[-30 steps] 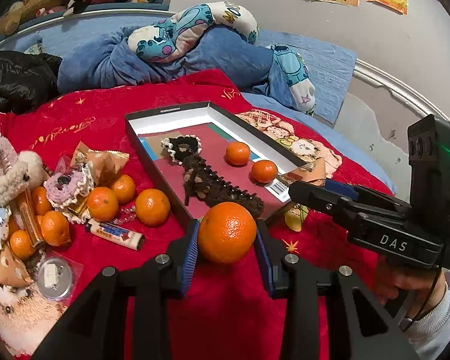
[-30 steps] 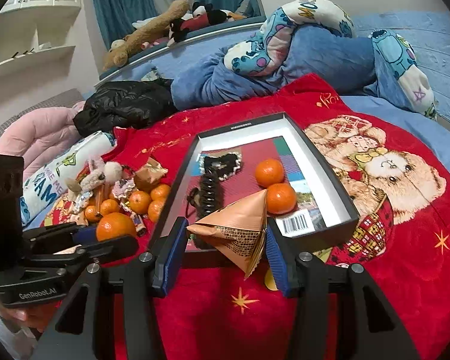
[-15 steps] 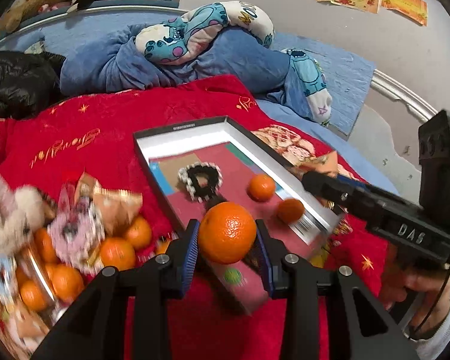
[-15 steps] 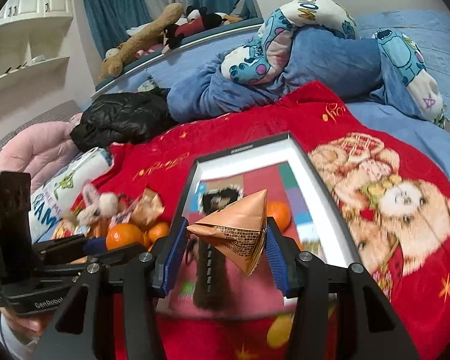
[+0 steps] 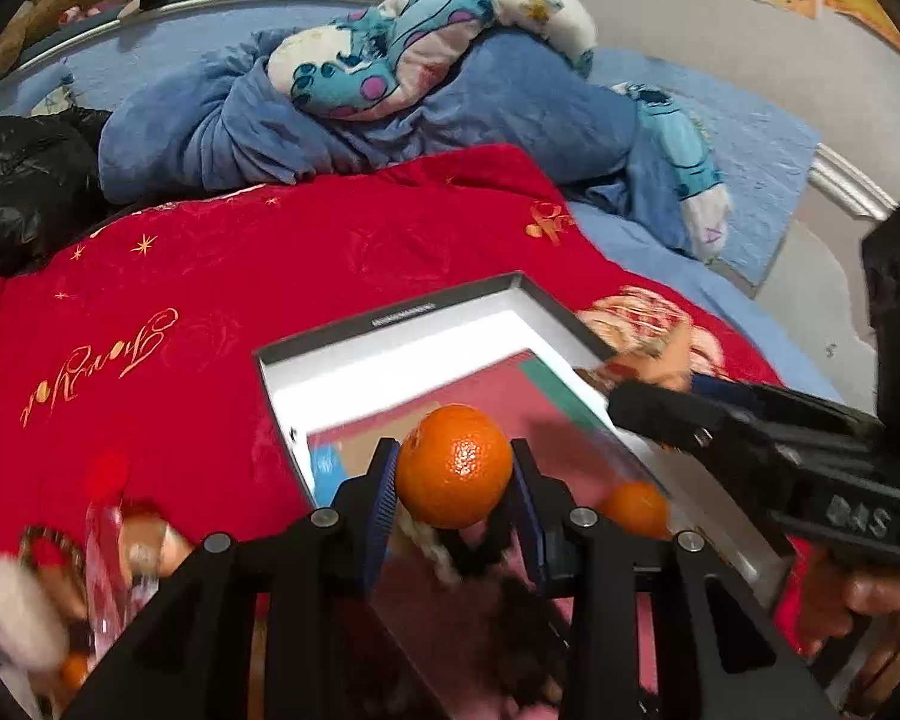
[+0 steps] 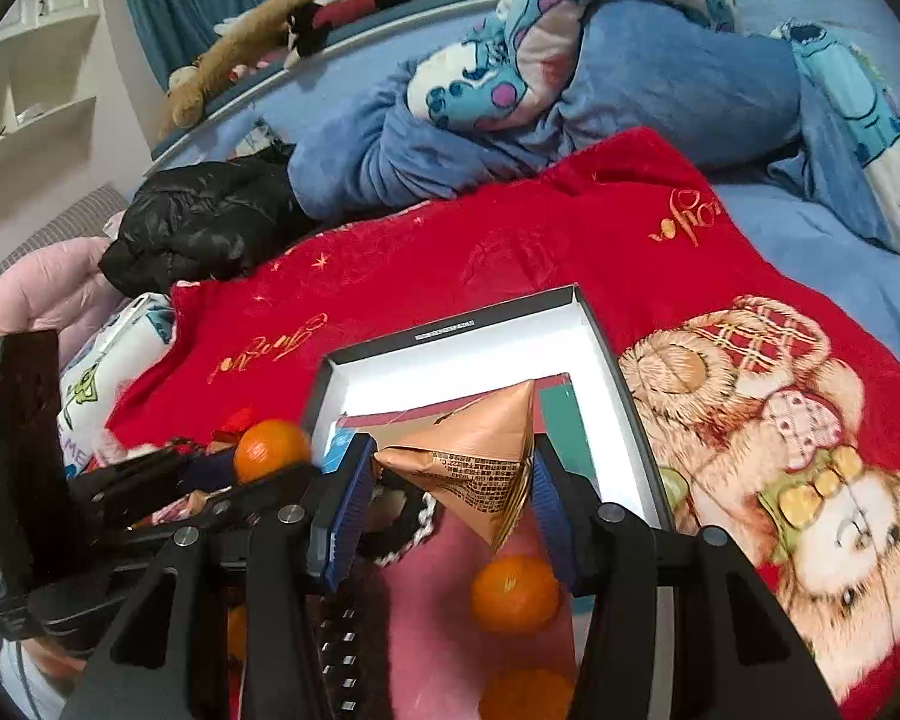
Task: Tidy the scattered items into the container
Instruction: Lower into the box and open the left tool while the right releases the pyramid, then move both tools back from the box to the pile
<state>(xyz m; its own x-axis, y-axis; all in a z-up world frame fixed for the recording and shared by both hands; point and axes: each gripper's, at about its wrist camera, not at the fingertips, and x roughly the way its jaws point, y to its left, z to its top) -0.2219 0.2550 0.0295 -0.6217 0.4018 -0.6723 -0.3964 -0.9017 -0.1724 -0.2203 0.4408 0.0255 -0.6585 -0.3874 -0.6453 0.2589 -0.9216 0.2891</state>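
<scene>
My left gripper (image 5: pixel 453 495) is shut on a tangerine (image 5: pixel 453 465) and hangs over the near part of the open box (image 5: pixel 426 321), a shallow dark-rimmed box with white walls. My right gripper (image 6: pixel 447 495) is shut on a copper-coloured pyramid packet (image 6: pixel 480 459) above the same box (image 6: pixel 456 330). Inside the box lie two tangerines (image 6: pixel 515 594), a black crocheted piece (image 6: pixel 405 525) and one more tangerine (image 5: pixel 635 507) seen from the left wrist. The right gripper's body (image 5: pixel 810 462) crosses the left wrist view's right side. The left gripper's tangerine (image 6: pixel 270 450) shows at the right wrist view's left.
The box lies on a red blanket (image 5: pixel 210 312) over a bed. Blurred scattered items (image 5: pixel 48 582) sit at the lower left. Blue bedding with a plush (image 5: pixel 426 60) and a black jacket (image 6: pixel 198 228) lie behind. A bear print (image 6: pixel 780 450) is right of the box.
Both grippers have travelled forward over the box with their loads still held. The box now sits directly under them, and the pile of scattered items has slid to the lower left edge.
</scene>
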